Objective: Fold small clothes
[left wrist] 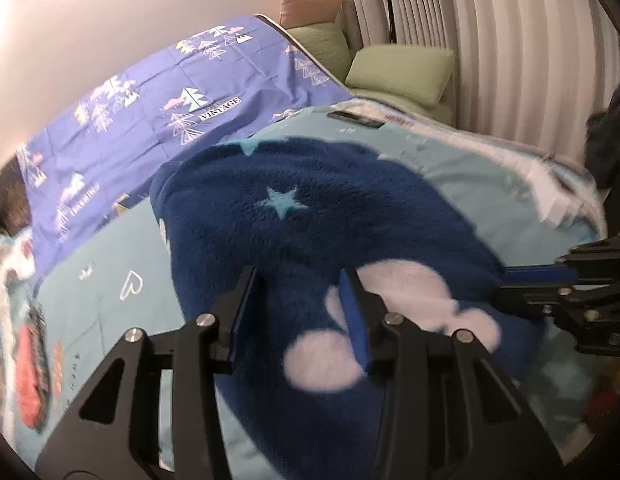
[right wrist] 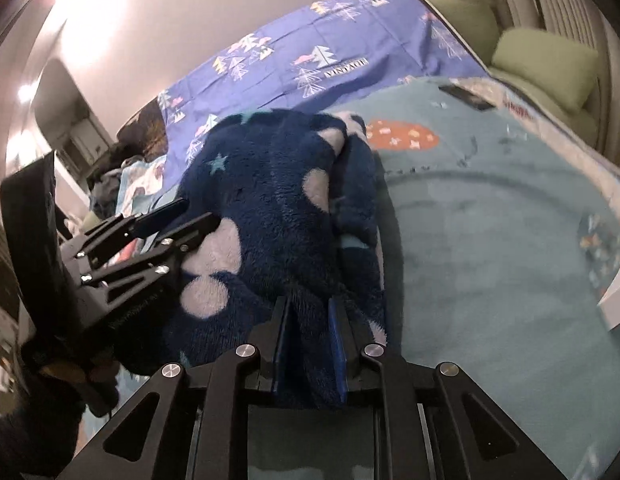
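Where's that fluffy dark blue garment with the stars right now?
The fleece garment lies bunched on the light blue blanket, gripped by left gripper and right gripper, right of the purple sheet.

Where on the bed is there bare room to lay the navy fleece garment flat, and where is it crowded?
Free: the light blue blanket right of the navy fleece garment, bordered by the orange patch behind and the bed's right edge. Crowded: the left side, where the purple sheet and piled clothes sit. Both the left gripper and right gripper grip the fleece.
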A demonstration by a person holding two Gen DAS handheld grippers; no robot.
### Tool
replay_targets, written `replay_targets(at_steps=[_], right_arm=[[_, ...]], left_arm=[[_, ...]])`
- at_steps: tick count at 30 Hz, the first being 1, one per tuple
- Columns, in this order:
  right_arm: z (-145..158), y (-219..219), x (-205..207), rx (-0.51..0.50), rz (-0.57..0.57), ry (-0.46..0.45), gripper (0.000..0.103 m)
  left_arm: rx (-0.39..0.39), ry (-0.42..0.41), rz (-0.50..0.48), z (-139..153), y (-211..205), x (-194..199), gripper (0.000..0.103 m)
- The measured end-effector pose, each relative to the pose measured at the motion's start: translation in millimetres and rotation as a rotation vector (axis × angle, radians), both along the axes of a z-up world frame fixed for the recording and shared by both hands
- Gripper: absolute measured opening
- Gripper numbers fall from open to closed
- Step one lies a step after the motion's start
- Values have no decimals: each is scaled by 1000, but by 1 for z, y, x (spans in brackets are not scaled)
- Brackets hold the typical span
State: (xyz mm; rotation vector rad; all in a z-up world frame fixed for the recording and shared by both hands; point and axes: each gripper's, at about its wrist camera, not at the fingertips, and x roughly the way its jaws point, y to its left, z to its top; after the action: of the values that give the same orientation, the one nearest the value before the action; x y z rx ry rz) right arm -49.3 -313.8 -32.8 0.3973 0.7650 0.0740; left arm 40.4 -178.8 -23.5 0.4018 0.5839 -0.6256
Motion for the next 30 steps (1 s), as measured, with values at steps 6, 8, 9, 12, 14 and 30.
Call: replay_targets(at_steps=[6,8,9,12,14,30], right_arm=[[38,3,-4,-40,52,-126,25],[41,2,5,-25,59,-131,25],[41,2,10,-30,56,-131,25],[36,-4,29,-17,50,-114,51],[24,-16,42,51,29,-72,64],[16,-14,47,-27,-25,35,25]], left_arm=[[-80,-7,-57,27,39,-32,46],[-58,-6,-81,24,40,-39,46],[-38,-5,-93,21,37,-40,46],[-2,-2,-97,7,27,-43,47],[0,27,-107,-1,24,-41,47],[-19,98,-144,-4,19,-35,47]])
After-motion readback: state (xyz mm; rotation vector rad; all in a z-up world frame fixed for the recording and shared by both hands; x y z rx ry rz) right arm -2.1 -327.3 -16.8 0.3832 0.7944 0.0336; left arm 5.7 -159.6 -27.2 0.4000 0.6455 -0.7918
